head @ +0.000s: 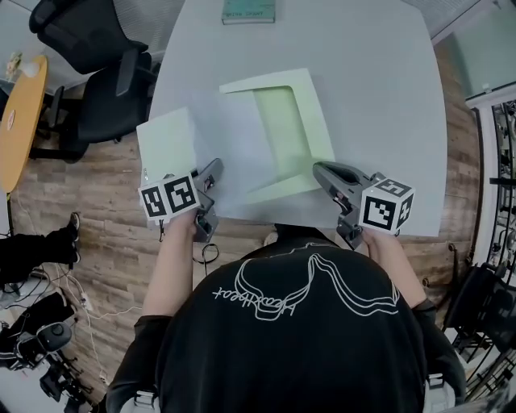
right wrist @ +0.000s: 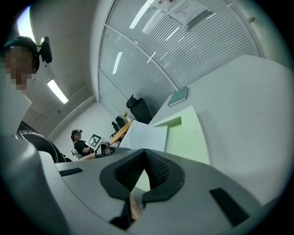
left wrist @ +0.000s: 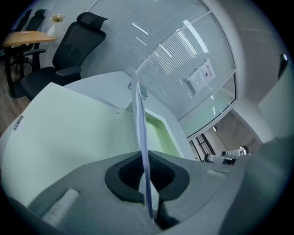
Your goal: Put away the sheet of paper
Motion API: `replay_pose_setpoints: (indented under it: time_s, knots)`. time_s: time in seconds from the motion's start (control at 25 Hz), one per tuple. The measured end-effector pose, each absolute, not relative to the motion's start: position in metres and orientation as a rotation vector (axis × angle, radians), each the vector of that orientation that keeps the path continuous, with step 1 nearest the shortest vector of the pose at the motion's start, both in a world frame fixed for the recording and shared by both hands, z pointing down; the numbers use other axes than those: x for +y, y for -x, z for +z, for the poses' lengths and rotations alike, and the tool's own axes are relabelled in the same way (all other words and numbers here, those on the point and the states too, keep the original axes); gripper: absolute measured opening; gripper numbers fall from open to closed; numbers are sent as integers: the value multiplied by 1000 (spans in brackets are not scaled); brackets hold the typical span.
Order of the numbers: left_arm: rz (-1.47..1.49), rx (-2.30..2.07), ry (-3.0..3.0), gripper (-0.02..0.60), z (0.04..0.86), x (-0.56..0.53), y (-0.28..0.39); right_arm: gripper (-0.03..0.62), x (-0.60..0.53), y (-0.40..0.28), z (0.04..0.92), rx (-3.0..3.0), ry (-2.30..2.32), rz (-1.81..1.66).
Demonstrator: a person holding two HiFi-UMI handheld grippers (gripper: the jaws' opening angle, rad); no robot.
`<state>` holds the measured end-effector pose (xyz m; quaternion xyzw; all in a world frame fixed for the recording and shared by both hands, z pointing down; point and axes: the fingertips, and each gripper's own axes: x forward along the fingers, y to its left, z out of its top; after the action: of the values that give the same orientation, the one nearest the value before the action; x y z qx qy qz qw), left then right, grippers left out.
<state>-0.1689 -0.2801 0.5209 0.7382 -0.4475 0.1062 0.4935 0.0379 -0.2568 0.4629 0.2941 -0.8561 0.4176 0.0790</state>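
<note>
A white sheet of paper [head: 234, 153] lies slanted over an open pale green folder [head: 318, 121] on the white table [head: 379, 97]. My left gripper [head: 216, 169] is shut on the sheet's near left edge. In the left gripper view the sheet [left wrist: 140, 124] stands edge-on, pinched between the pads [left wrist: 143, 158]. My right gripper [head: 318, 168] is at the folder's near right corner, where the cover edge is raised. In the right gripper view its jaws [right wrist: 144, 153] stand closed against the green folder [right wrist: 188, 137], and the sheet [right wrist: 142, 135] shows beyond.
The folder's pale green left flap [head: 165, 141] spreads under the sheet toward the table's left edge. A teal book [head: 248, 11] lies at the far edge. Black office chairs [head: 105, 73] and an orange table [head: 20, 113] stand to the left. A person [right wrist: 78, 142] sits in the background.
</note>
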Motion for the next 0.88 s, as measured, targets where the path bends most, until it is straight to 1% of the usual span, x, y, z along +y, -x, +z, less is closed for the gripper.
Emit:
replay_pose_setpoints:
  time_s: [0.88]
  knots:
    - [198,-963,-1684,11,554,-299,125,9,-256,-66,479,-2522,-968,1365]
